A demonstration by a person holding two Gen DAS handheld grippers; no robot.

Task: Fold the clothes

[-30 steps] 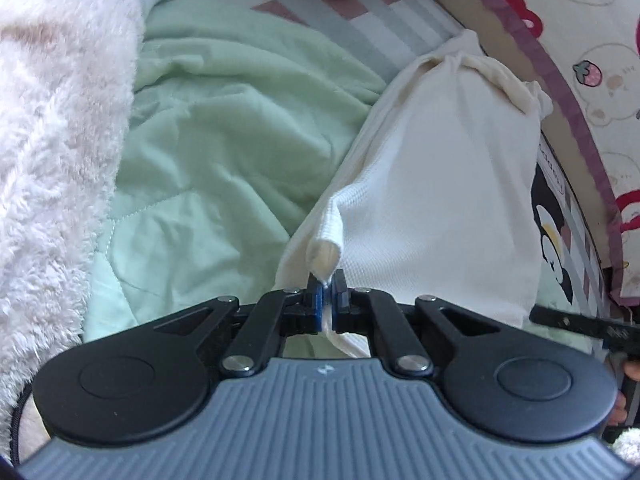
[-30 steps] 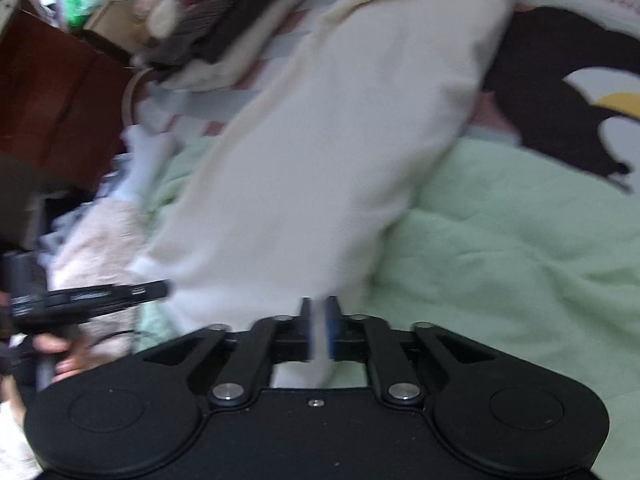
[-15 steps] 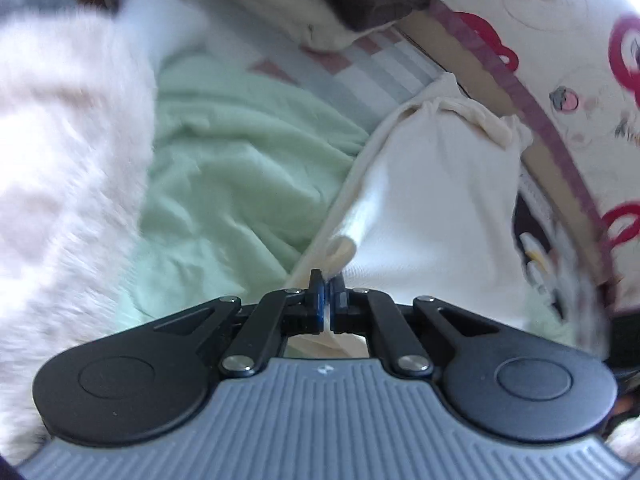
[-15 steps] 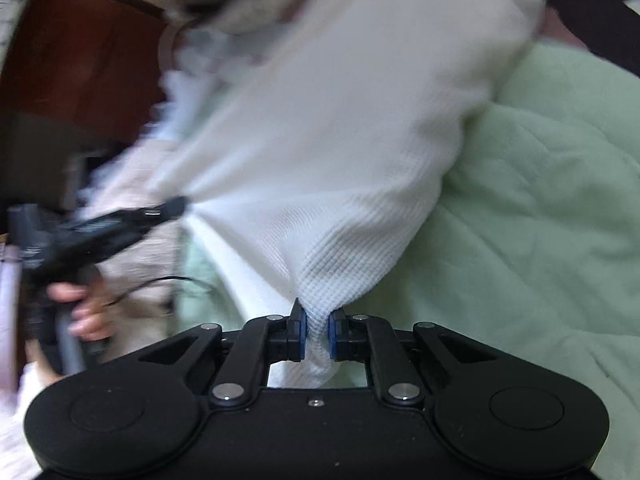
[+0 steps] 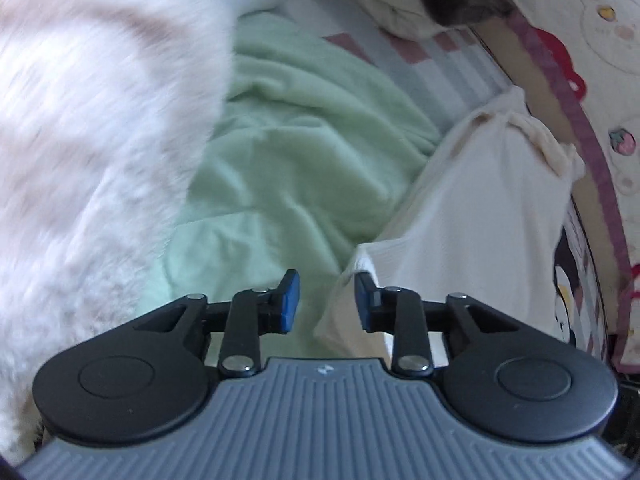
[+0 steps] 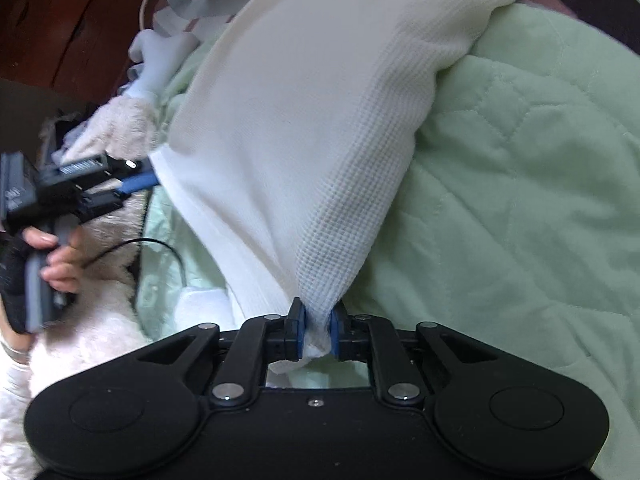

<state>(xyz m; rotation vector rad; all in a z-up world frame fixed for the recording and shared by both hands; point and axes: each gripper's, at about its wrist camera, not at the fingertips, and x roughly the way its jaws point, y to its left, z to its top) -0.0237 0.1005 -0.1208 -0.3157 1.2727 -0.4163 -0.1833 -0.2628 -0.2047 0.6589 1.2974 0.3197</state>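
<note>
A cream waffle-knit garment (image 5: 472, 216) lies folded lengthwise on a green quilt (image 5: 296, 168). My left gripper (image 5: 326, 302) is open; the garment's near corner hangs loose just inside its right pad. In the right wrist view the same garment (image 6: 304, 120) stretches away from me. My right gripper (image 6: 317, 334) is shut on its bunched corner. The left gripper (image 6: 132, 178) shows at the left of that view, held by a hand, next to the garment's other corner.
A fluffy pinkish-white blanket (image 5: 84, 152) fills the left side. A striped sheet (image 5: 440, 60) and a cartoon-print cloth (image 5: 592, 92) lie beyond. A dark wooden board (image 6: 68, 20) stands at the far left. A black cable (image 6: 160, 246) runs over the quilt.
My left gripper has opened and let go of the garment's corner. My right gripper keeps its hold, and the garment has come closer to it.
</note>
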